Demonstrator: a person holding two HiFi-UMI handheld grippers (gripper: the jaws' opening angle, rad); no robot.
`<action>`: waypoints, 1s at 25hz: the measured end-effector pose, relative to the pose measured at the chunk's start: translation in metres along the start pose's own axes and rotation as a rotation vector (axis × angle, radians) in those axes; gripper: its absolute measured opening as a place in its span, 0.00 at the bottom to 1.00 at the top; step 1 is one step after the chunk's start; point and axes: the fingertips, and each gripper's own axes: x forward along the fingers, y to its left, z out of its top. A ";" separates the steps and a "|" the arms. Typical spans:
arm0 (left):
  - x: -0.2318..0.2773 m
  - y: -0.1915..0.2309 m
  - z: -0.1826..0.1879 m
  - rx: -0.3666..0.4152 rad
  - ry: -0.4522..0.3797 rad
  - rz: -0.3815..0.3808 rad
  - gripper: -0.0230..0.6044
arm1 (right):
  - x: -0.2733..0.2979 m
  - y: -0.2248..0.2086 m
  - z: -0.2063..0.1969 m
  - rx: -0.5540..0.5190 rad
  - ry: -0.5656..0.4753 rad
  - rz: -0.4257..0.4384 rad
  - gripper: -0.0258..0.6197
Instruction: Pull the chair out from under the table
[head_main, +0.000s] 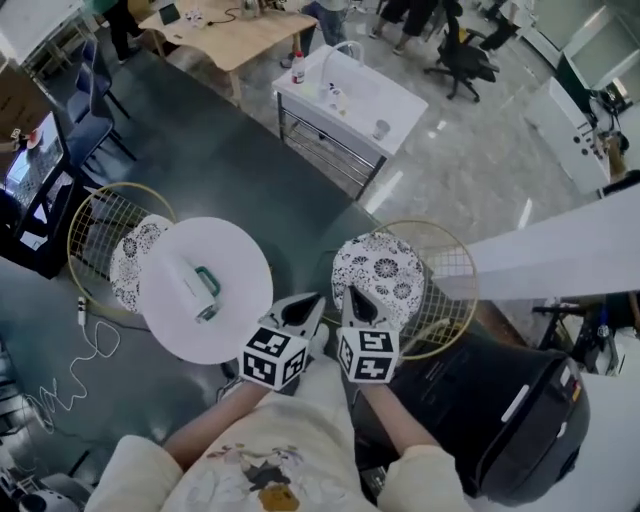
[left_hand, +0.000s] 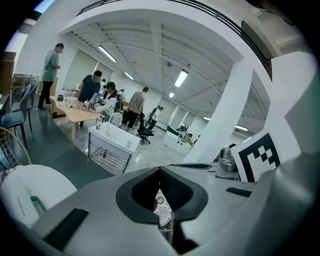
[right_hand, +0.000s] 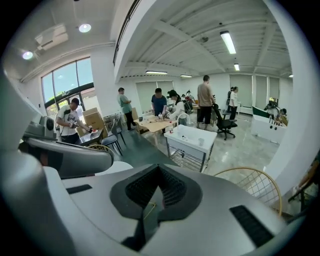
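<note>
Now the left gripper (head_main: 311, 302) and right gripper (head_main: 352, 295) are hanging beside the chair (head_main: 386, 270), near the counter (head_main: 232, 252), fingers pressing together.

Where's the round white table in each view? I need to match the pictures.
Head view: round white table left of centre.
Left gripper view: lower-left corner.
Right gripper view: pale sliver, left of the jaws.
Shared landmark: white cart with wire shelf, beyond the table.
</note>
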 end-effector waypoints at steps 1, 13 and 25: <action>-0.010 0.006 0.004 -0.003 -0.016 0.011 0.05 | 0.002 0.014 0.006 -0.020 -0.009 0.019 0.05; -0.132 0.057 0.033 0.013 -0.173 0.108 0.05 | 0.000 0.148 0.062 -0.100 -0.135 0.169 0.05; -0.250 0.107 0.024 0.010 -0.288 0.234 0.05 | -0.034 0.284 0.064 -0.202 -0.277 0.324 0.05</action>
